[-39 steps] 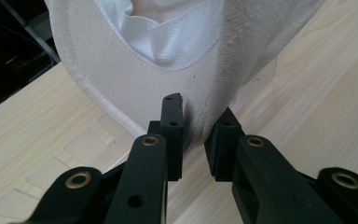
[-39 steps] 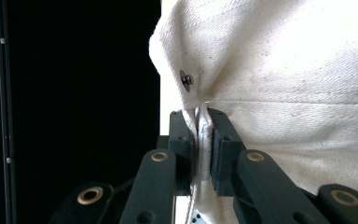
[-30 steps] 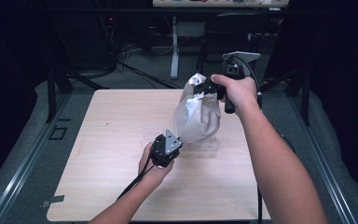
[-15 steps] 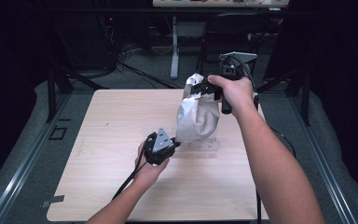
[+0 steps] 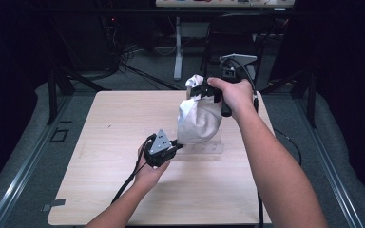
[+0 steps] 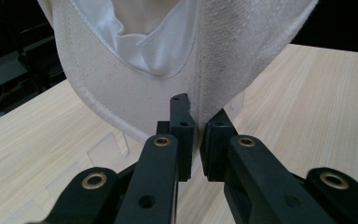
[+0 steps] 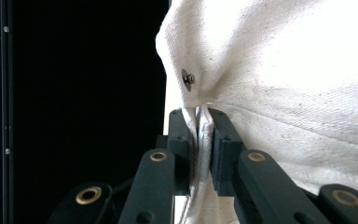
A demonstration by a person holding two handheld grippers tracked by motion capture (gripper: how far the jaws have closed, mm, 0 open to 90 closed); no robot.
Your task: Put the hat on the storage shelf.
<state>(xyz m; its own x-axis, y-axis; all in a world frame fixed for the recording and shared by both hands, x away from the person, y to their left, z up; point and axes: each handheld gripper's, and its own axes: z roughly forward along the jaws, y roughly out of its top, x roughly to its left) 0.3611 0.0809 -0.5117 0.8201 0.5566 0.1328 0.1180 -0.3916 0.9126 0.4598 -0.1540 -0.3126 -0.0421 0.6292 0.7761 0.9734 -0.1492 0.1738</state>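
A white canvas cloth piece [image 5: 199, 121] hangs above the table [image 5: 119, 118], lifted at its top by my right gripper [image 5: 196, 91]. In the right gripper view the right gripper [image 7: 203, 135] is shut on a fold of the cloth [image 7: 284, 93], just under a small metal rivet [image 7: 188, 78]. My left gripper [image 5: 178, 145] reaches the cloth's lower edge from the left. Its jaws have just been closing, and in the left gripper view the left gripper [image 6: 196, 135] pinches the hem of the cloth [image 6: 144, 93], whose shiny lining shows above.
A clear plastic stand [image 5: 205, 148] lies flat on the wooden table under the cloth, also seen as the stand [image 6: 107, 144] in the left gripper view. Black cables trail from both grippers. Dark floor, a chair and frame legs surround the table.
The left gripper's jaws have come together on the cloth's lower edge. The cloth hangs more bunched and narrower than a second ago. Both hands have barely shifted.
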